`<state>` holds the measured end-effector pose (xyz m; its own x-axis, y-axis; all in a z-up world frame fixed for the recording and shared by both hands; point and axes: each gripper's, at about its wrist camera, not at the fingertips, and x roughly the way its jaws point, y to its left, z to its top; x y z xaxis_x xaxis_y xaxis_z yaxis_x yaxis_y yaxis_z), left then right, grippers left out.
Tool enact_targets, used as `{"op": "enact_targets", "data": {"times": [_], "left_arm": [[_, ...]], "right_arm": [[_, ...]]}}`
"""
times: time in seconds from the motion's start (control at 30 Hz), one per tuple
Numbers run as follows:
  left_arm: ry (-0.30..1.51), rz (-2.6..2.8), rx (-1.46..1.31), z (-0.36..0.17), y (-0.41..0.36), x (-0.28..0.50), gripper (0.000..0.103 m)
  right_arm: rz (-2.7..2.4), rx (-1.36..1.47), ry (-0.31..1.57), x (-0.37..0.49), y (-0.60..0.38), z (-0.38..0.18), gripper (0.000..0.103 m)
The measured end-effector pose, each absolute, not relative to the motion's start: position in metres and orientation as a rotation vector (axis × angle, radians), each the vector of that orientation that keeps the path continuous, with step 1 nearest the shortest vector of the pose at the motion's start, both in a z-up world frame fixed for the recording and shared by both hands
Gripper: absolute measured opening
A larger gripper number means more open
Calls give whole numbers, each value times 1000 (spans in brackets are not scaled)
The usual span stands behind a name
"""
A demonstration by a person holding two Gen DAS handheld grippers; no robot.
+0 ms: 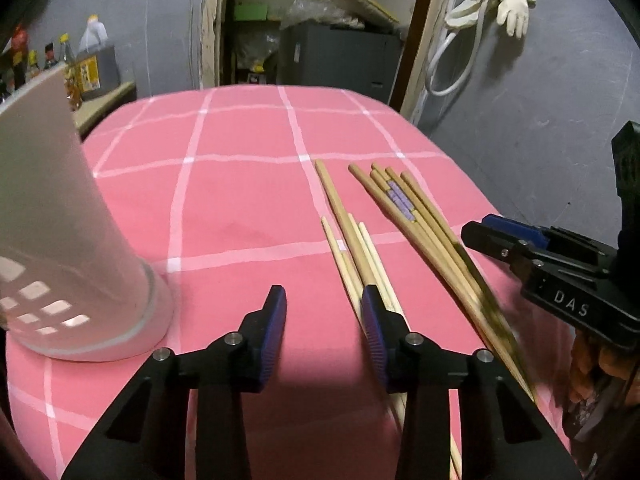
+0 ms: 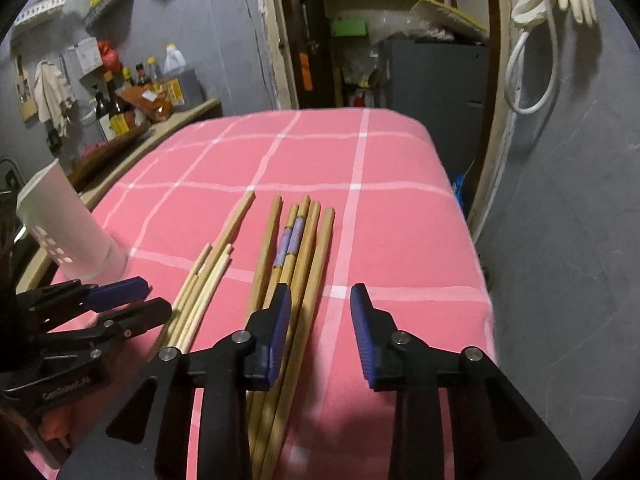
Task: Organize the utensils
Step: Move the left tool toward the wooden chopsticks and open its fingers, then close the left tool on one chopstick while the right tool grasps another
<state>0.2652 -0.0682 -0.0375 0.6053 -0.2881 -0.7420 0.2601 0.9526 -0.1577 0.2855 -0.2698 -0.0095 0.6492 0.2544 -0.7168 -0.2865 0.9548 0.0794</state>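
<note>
Table (image 1: 248,128) — covered with a pink cloth (image 2: 400,240) checked in white lines, which hangs over the far and right-hand edges.

Directly on the cloth:
- white holder (image 1: 60,240), tall and tapering, with small square cut-outs near its base; standing upright at the left side.
- pale thin chopsticks (image 1: 352,248), a loose bundle lying lengthwise.
- darker wooden chopsticks (image 1: 416,216), a second bundle just right of the first — two bear a purple band.

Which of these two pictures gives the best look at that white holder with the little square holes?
The right wrist view: the white holder shows whole, rim to base, on the pink tablecloth. The left wrist view crops its top and left side.
</note>
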Motion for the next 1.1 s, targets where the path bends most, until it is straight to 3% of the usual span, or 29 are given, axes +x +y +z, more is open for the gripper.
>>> {"op": "enact_targets", "data": {"times": [1.1], "left_arm": [[937,-323,-12,-38,-81,275,19]], "right_arm": [[319,-118,925,311,-259,-24,23]]}}
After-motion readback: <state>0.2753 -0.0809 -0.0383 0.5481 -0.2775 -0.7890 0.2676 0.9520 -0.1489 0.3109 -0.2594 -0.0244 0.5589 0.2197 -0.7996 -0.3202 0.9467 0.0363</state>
